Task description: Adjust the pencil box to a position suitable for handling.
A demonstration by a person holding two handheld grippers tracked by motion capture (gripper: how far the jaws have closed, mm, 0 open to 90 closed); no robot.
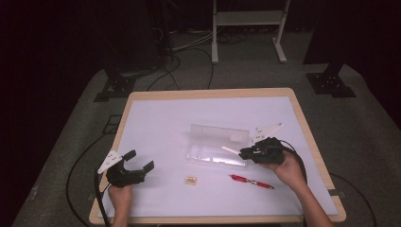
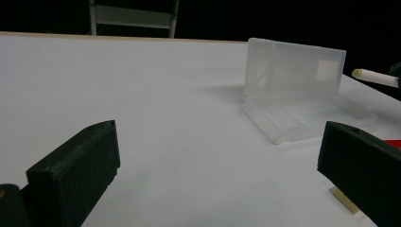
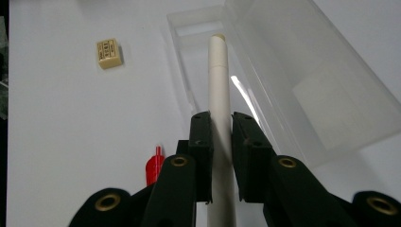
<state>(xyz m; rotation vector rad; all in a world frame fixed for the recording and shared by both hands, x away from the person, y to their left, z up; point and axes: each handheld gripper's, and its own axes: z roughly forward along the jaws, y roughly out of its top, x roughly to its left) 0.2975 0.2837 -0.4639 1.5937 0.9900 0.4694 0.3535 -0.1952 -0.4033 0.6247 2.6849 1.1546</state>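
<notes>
The right hand-held gripper (image 1: 247,152) is clenched on a slim white cylindrical pen (image 3: 219,94), its two black jaws pressing the barrel from either side. In the right gripper view the pen runs straight out between the jaws, with its blunt cream tip over the shallow tray of a clear plastic hinged pencil case (image 3: 302,71). In the high view the pen (image 1: 230,150) sticks out to the left of the gripper, above the near half of the case (image 1: 217,144), which lies open near the middle of the white tabletop (image 1: 161,118); its lid stands upright along the far side. Whether the pen tip touches the tray I cannot tell.

The left hand-held gripper (image 1: 139,163) hovers near the front left part of the tabletop, well apart from the case, released, with its jaws spread wide and nothing between them. In the left gripper view the open case (image 2: 295,90) stands ahead and to the right, and the white pen's tip (image 2: 373,77) comes in from the right edge beside the lid.

A red pen (image 1: 251,181) lies on the tabletop just in front of the case, near the person's right hand (image 1: 287,170). A small cream rectangular eraser (image 1: 191,180) rests to its left, between the two grippers, apart from both.
</notes>
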